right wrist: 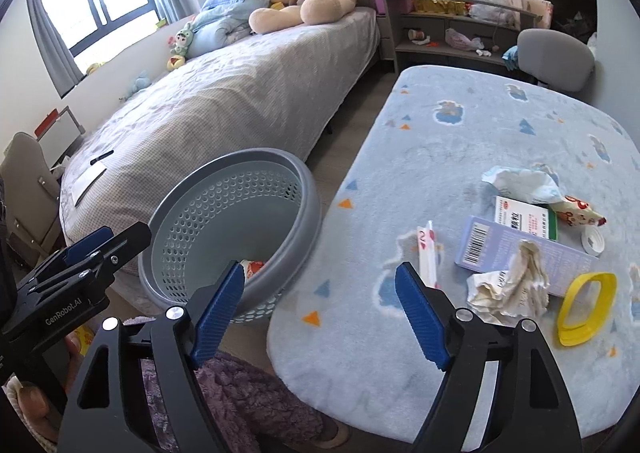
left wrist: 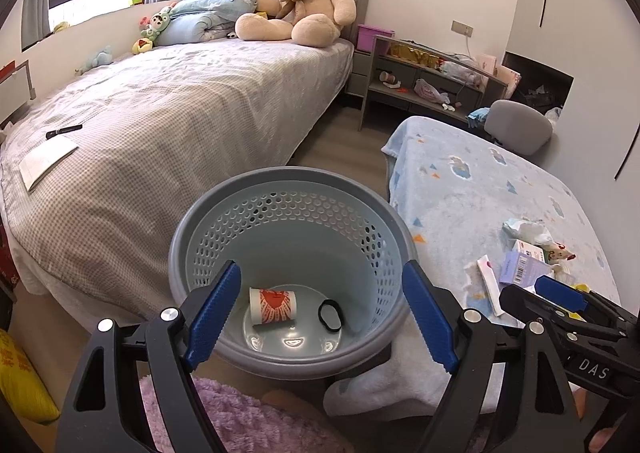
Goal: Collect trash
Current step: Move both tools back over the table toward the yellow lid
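Looking along your left gripper (left wrist: 322, 311), you see its fingers spread wide and empty over the grey basket (left wrist: 200, 221) on the floor. Inside lie a red-and-white paper cup (left wrist: 273, 305) and, at its 3 o'clock, a black hair tie (left wrist: 331, 315). A bed (left wrist: 160, 125) with a teddy bear (left wrist: 308, 1) fills 11 o'clock.

Through your right gripper (right wrist: 320, 311), fingers also wide and empty, the blanket-covered desk (right wrist: 460, 141) carries trash at 2 o'clock: crumpled paper (right wrist: 510, 285), a purple box (right wrist: 488, 245), a yellow ring (right wrist: 586, 307). The basket sits at 10 o'clock.
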Action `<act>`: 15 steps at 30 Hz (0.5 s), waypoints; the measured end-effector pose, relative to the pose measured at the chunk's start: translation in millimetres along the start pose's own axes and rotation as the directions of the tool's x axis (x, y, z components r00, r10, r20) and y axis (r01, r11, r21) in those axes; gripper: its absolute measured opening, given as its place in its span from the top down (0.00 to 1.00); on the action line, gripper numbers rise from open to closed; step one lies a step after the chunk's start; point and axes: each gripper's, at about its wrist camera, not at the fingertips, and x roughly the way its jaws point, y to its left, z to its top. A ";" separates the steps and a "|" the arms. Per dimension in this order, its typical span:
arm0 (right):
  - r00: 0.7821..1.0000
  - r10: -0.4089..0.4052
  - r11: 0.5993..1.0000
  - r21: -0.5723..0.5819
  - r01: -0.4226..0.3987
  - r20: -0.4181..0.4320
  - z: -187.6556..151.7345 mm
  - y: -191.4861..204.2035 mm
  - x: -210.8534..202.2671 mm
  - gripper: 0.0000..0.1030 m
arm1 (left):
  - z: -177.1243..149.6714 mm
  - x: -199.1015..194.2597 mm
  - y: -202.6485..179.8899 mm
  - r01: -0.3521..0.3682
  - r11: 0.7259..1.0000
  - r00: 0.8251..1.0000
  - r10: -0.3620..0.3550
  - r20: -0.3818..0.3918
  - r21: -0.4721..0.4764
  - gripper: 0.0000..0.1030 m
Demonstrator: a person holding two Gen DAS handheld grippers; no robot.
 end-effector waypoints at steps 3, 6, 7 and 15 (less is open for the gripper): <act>1.000 -0.027 0.999 0.029 0.027 0.008 -6.3 -18.6 -10.9 0.26 | -2.7 -1.0 -17.1 0.024 1.000 1.000 -0.024 0.001 0.019 0.23; 0.998 -0.059 0.997 0.058 0.058 0.017 -13.3 -36.2 -22.4 0.26 | -5.4 1.3 -35.7 0.048 0.998 0.999 -0.047 -0.006 0.041 0.23; 0.997 -0.071 0.995 0.069 0.069 0.019 -16.1 -43.0 -26.6 0.26 | -6.7 2.3 -42.4 0.060 0.997 0.998 -0.060 -0.010 0.048 0.23; 0.984 -0.172 0.974 0.159 0.164 0.036 -41.0 -101.2 -58.6 0.26 | -17.5 7.7 -100.9 0.136 0.982 0.991 -0.134 -0.031 0.130 0.23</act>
